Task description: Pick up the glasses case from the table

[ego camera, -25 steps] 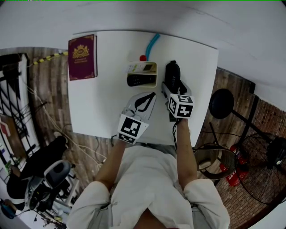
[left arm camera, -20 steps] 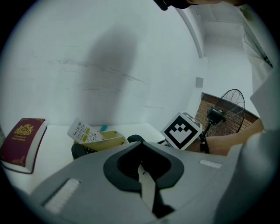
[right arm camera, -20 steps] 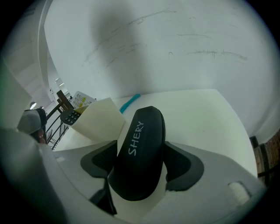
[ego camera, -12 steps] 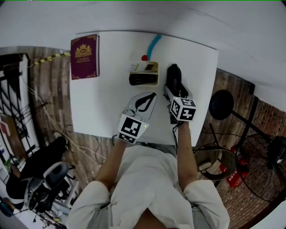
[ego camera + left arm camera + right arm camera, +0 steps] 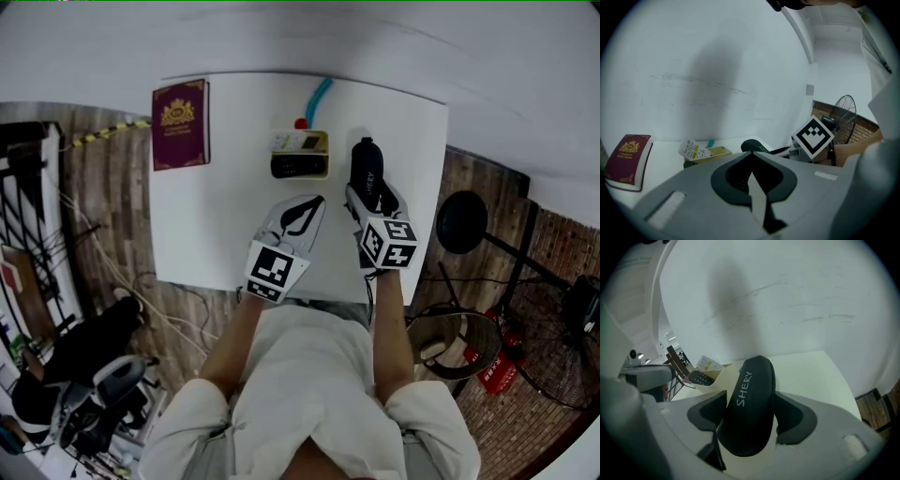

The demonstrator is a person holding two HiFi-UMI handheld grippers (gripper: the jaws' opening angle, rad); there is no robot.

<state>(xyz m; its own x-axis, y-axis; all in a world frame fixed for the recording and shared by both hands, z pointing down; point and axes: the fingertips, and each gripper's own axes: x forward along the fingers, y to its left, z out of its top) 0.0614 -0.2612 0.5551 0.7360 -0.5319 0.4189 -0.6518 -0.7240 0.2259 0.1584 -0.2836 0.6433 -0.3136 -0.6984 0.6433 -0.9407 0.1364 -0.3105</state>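
Right gripper (image 5: 371, 199): its own view shows my jaws set wide, with the black glasses case (image 5: 749, 404) lengthwise between them and a dark pad pressed against each long side. The jaws have just been closing on it. That view also shows white lettering on the lid, which the head view does not resolve. The head view places the glasses case (image 5: 364, 164) close to the right edge of the white surface (image 5: 225, 216), about midway between its near and far edges. Neither view settles whether the far end of the case is clear of the surface. Left gripper (image 5: 305, 211): its own view shows the jaws closed together with nothing between them. The head view places it over the near half of the surface, left of the case and apart from it. A maroon book (image 5: 181, 124) lies at the far left corner. A pale holder (image 5: 300, 155) with a keypad device in it stands towards the far edge, just left of the case. Only the left gripper view shows a floor fan (image 5: 843, 110) beyond the right edge.
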